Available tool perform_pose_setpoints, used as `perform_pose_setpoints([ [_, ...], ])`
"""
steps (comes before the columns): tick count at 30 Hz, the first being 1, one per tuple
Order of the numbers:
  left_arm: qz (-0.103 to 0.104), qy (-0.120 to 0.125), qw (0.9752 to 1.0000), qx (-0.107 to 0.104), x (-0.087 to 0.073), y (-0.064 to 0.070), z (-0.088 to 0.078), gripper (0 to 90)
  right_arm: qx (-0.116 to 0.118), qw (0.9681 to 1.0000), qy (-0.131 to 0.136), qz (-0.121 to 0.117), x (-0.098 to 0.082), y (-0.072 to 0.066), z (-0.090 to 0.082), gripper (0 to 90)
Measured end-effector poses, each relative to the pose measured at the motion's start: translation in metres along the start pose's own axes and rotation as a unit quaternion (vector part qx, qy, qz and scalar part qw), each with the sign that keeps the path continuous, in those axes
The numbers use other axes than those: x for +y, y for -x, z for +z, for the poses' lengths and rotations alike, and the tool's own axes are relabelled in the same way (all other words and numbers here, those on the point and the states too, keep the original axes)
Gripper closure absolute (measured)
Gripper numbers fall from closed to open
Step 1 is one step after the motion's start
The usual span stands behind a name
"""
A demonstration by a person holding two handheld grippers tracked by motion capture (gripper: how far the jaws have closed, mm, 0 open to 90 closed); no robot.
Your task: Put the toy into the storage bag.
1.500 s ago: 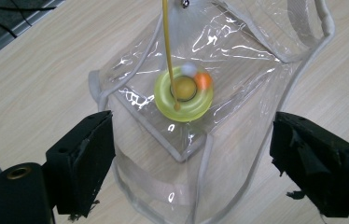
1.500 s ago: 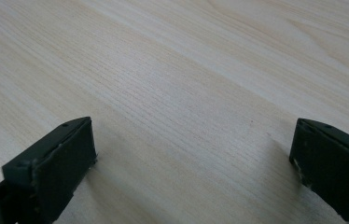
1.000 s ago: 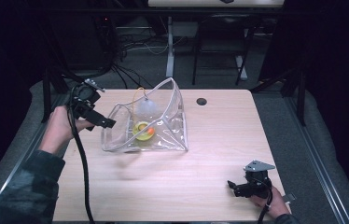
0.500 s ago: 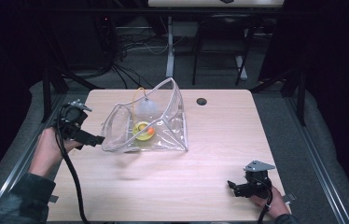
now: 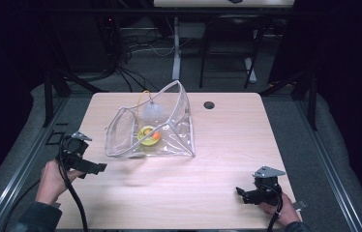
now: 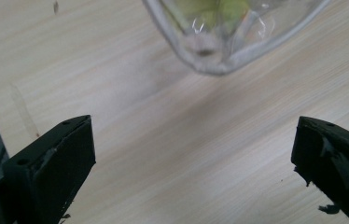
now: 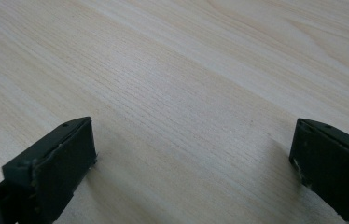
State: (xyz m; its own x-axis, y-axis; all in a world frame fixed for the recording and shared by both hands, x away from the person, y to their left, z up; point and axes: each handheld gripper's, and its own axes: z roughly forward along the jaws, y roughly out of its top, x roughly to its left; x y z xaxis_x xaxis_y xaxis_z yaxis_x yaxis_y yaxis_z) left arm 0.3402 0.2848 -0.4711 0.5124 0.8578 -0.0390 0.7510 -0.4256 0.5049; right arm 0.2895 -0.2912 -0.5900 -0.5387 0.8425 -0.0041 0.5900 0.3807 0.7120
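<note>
A clear plastic zip pouch (image 5: pixel 150 130) is laid open-mouthed at the table's middle; a yellow-orange toy (image 5: pixel 148 136) is contained inside.

high view overlooks the table (image 5: pixel 227 145); both gripper views skim it closely.

Light wood tabletop (image 5: pixel 227 145) at centre frame, with a small dark round grommet (image 5: pixel 209 105) near its far edge. Grey carpeted floor (image 5: pixel 285 121) surrounds it. Cables (image 5: pixel 140 48) and dark chair legs (image 5: pixel 227 53) occupy the dim upper frame.
</note>
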Motion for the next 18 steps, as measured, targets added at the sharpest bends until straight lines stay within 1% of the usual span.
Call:
perform_pose_setpoints([
  [1, -0.008, 0.000, 1.0000, -0.001, -0.004, 0.000, 0.004, 0.0, 0.000, 1.0000, 0.000, 0.000, 0.000, 0.000, 0.000, 0.0],
  [2, -0.008, 0.000, 1.0000, -0.001, -0.004, 0.000, 0.004, 0.0, 0.000, 1.0000, 0.000, 0.000, 0.000, 0.000, 0.000, 0.0],
  [3, -0.013, 0.001, 0.9999, -0.005, -0.010, -0.001, 0.009, 0.0, 0.000, 1.0000, 0.000, 0.000, 0.000, 0.000, 0.000, 0.0],
  [4, -0.016, 0.003, 0.9999, -0.004, -0.014, 0.000, 0.012, 0.0, 0.000, 1.0000, 0.000, 0.000, 0.000, 0.000, 0.000, 0.0],
  [5, -0.022, 0.008, 0.9997, -0.004, -0.019, 0.001, 0.016, 0.0, 0.000, 1.0000, 0.000, 0.000, 0.000, 0.000, 0.000, 0.0],
  [6, -0.022, 0.008, 0.9997, -0.004, -0.019, 0.001, 0.016, 0.0, 0.000, 1.0000, 0.000, 0.000, 0.000, 0.000, 0.000, 0.0],
  [8, -0.030, 0.016, 0.9994, -0.007, -0.027, 0.003, 0.022, 0.0, 0.000, 1.0000, -0.001, 0.000, 0.000, 0.000, 0.000, 0.0],
  [9, -0.032, 0.011, 0.9994, -0.007, -0.033, 0.003, 0.029, 0.0, 0.000, 1.0000, -0.001, 0.000, 0.000, 0.000, 0.000, 0.0],
  [10, -0.032, 0.011, 0.9994, -0.007, -0.033, 0.003, 0.029, 0.0, -0.001, 1.0000, -0.001, 0.000, 0.000, 0.000, 0.000, 0.0],
  [11, -0.029, 0.004, 0.9995, -0.008, -0.035, 0.003, 0.032, 0.0, -0.001, 1.0000, -0.001, 0.000, 0.000, 0.000, 0.000, 0.0],
  [13, -0.029, -0.001, 0.9996, -0.002, -0.040, 0.002, 0.038, 0.0, 0.000, 1.0000, 0.000, 0.001, 0.000, 0.000, 0.000, 0.0],
  [14, -0.026, -0.002, 0.9996, -0.004, -0.042, 0.000, 0.041, 0.0, 0.000, 1.0000, 0.000, 0.001, 0.000, 0.000, 0.000, 0.0],
  [17, -0.006, -0.008, 0.9999, -0.002, -0.045, -0.003, 0.049, 0.0, 0.000, 1.0000, 0.000, 0.001, 0.000, 0.000, 0.000, 0.0],
  [18, -0.006, -0.008, 0.9999, -0.002, -0.045, -0.003, 0.049, 0.1, 0.000, 1.0000, 0.000, 0.001, 0.000, 0.000, 0.000, 0.0],
])
